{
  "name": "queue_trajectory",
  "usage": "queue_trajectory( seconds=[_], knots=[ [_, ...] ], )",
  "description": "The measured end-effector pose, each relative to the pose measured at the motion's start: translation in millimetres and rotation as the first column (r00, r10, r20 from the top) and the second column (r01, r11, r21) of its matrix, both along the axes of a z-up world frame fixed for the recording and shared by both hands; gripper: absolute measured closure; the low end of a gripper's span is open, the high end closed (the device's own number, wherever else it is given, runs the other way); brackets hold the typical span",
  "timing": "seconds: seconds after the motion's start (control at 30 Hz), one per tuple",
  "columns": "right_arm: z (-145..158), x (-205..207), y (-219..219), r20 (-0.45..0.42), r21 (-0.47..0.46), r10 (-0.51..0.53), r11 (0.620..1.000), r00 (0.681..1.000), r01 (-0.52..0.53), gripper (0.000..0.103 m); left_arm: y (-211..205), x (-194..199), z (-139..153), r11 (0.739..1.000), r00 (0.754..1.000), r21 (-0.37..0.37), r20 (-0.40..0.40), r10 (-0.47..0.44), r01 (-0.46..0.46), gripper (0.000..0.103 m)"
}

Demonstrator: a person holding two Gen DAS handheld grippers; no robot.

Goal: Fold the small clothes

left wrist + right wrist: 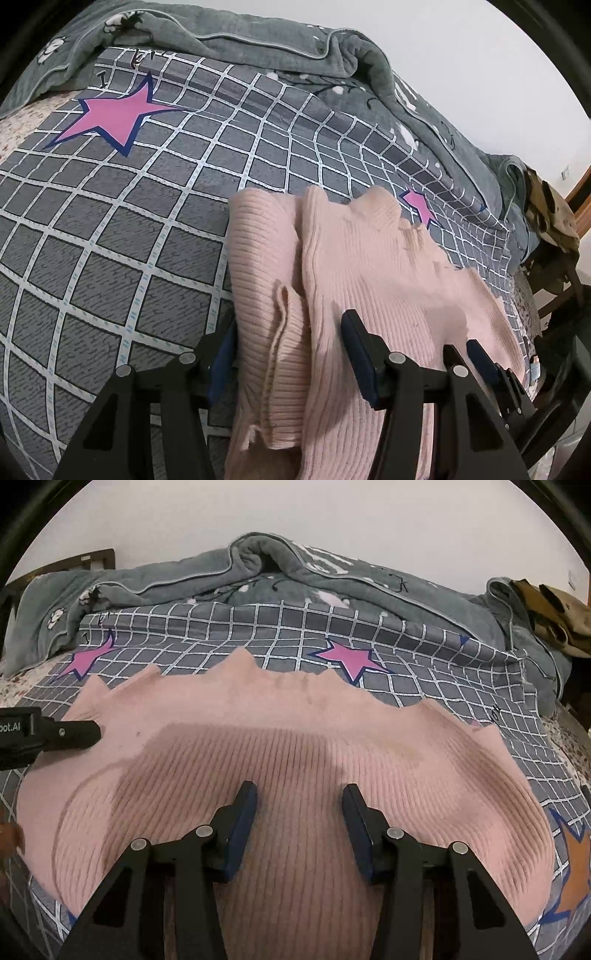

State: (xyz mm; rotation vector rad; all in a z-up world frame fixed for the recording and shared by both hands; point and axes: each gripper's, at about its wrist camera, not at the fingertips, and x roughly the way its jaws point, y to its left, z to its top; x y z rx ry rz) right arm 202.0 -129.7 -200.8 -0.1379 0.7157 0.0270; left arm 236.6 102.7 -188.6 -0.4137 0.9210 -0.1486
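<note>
From the left wrist view, a crumpled grey blanket lies heaped beyond the checked bedsheet, which carries a pink star. The pink knit sweater lies well on the near side of that star, and a folded flap of it runs between the fingers of the left tool, which look clamped on it.

From the right wrist view, the sweater spreads flat before another pink star. The right tool hangs over its ribbed middle, jaws apart and empty. The left tool touches the sweater's left edge.
</note>
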Motion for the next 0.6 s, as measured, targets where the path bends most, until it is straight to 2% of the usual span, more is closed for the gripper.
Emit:
queue_trajectory(
  seconds=[0.33, 0.6],
  knots=[
    [-4.9, -8.4, 4.9, 0.046, -0.023, -0.018, 1.000, 0.999, 0.019, 0.056, -4.4, -0.6, -1.9, 1.000, 1.000, 0.030, 0.004, 0.000, -0.001, 0.048],
    [-4.8, -7.9, 5.7, 0.042, -0.019, -0.030, 0.999, 0.999, 0.031, 0.056, -8.0, -1.5, -2.5, 0.999, 1.000, 0.050, 0.021, 0.003, -0.004, 0.047]
  ],
)
